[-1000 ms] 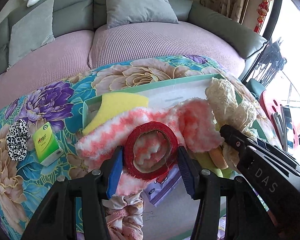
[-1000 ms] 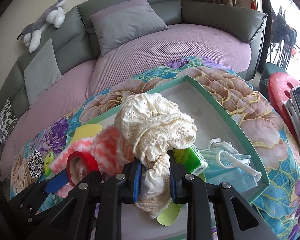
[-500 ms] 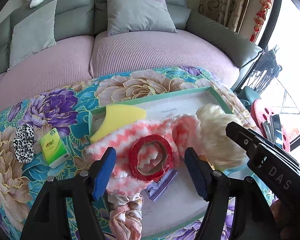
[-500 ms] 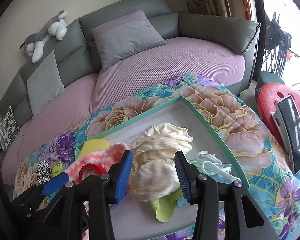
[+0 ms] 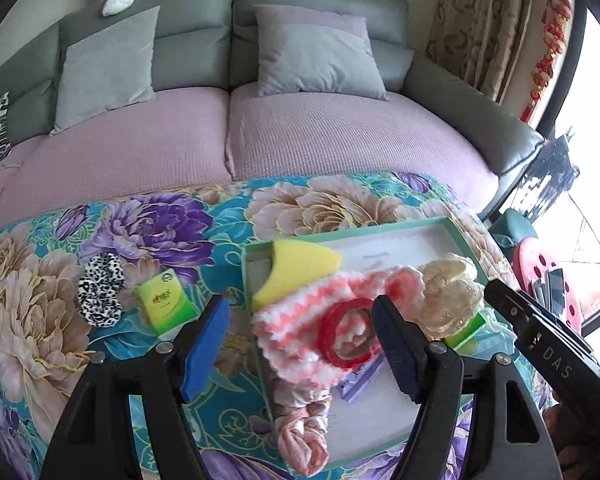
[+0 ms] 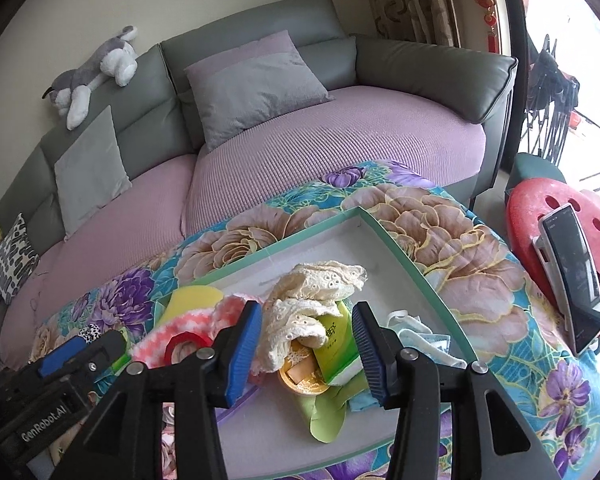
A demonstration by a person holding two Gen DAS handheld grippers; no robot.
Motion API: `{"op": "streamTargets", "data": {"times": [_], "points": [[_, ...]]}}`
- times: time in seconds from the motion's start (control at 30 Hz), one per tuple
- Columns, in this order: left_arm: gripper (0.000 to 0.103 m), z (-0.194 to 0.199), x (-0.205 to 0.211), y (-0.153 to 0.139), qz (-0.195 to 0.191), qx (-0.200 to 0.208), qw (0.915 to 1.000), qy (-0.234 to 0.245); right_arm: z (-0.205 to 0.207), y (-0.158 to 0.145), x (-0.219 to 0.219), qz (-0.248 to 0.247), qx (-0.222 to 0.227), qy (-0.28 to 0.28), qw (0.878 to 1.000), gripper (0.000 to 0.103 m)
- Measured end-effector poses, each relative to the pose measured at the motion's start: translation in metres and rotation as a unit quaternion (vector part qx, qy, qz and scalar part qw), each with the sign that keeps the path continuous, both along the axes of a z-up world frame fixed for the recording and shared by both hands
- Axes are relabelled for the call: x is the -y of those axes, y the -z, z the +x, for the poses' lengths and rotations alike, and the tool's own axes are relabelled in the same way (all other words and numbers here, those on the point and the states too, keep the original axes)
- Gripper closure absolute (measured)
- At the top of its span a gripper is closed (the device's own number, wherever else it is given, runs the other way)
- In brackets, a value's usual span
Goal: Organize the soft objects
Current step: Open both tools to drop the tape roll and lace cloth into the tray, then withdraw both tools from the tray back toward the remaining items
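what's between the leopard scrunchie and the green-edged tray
A small green tissue pack lies on the floral cloth between the leopard scrunchie and the tray, in the left wrist view.

A floral cloth (image 5: 168,224) covers the surface in front of the sofa. Directly on it lie a shallow green-rimmed tray (image 5: 380,230), a leopard-print scrunchie (image 5: 100,290) and a green tissue pack (image 5: 166,304).

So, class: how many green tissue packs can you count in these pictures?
2. One green tissue pack lies on the floral cloth beside the leopard scrunchie; another green tissue pack sits in the tray under the lace cloth. Others may be hidden.
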State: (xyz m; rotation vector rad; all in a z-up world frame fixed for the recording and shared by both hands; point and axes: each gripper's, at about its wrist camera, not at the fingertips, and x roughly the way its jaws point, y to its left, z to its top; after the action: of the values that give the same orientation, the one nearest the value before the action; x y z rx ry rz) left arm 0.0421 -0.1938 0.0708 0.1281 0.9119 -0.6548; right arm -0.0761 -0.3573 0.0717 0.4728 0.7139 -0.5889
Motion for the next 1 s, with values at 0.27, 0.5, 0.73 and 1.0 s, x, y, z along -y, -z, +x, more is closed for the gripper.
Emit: {"op": "streamTargets", "data": {"times": [0.27,0.5,0.73,1.0], "points": [[0.013,0.031,-0.040,0.008,0.013,-0.006,0.9959,-0.089,0.017,0.008,-0.015,-0.017,-0.033,-0.025,0.999,0.041],[0.013,0.061,-0.097,0.024,0.030,-0.022,0.9808,-0.192,0.039,0.012,-0.043,-0.040,-0.053,-0.061,0.996,0.004],[0.001,0.078,-0.153,0.033,0.043,-0.018,0.9587,-0.280,0.059,0.010,-0.078,-0.054,-0.054,-0.106,0.991,0.000],[0.001,0.086,-0.199,0.035,0.034,-0.021,0.9432,-0.330,0.081,0.003,-0.131,-0.059,-0.023,-0.178,0.982,0.000]]}}
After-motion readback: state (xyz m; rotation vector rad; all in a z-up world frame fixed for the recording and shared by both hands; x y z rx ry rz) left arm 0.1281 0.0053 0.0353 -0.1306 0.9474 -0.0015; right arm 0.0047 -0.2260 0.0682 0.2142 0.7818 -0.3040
